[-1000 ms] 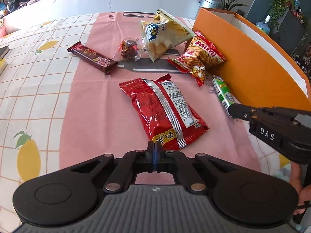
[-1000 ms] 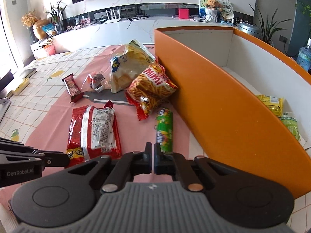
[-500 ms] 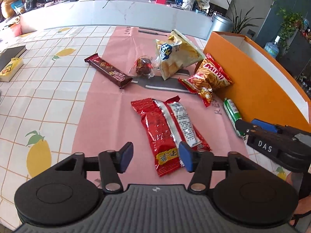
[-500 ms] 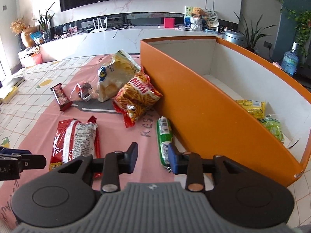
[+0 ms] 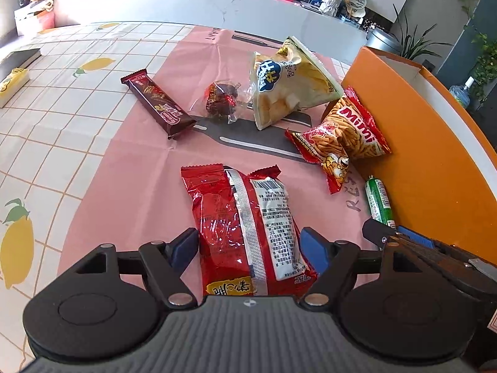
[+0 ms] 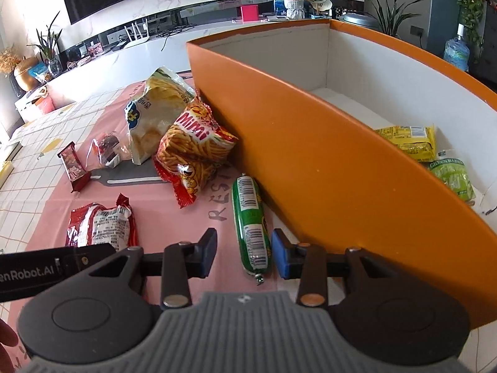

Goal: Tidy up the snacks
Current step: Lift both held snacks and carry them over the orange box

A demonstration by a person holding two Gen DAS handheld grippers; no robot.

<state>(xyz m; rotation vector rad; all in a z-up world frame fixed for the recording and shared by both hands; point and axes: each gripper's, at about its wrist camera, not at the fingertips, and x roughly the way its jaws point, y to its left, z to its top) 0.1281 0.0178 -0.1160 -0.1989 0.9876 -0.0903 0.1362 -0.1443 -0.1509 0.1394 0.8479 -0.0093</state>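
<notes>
Snacks: six on the mat, seemingly two in the orange box (image 6: 326,161); both tongs (image 5: 250,250) (image 6: 243,253) gape wide.

The near end of the red foil snack bag (image 5: 245,230) disappears under the left gripper's body. The orange box wall (image 6: 326,168) hides part of the green packet (image 6: 452,178) inside.

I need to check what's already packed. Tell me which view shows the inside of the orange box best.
The right wrist view: it looks over the near wall of the orange box to its white interior, where a yellow packet and a green packet lie. The left wrist view shows only the box's orange outer wall and rim, none of the contents.
</notes>
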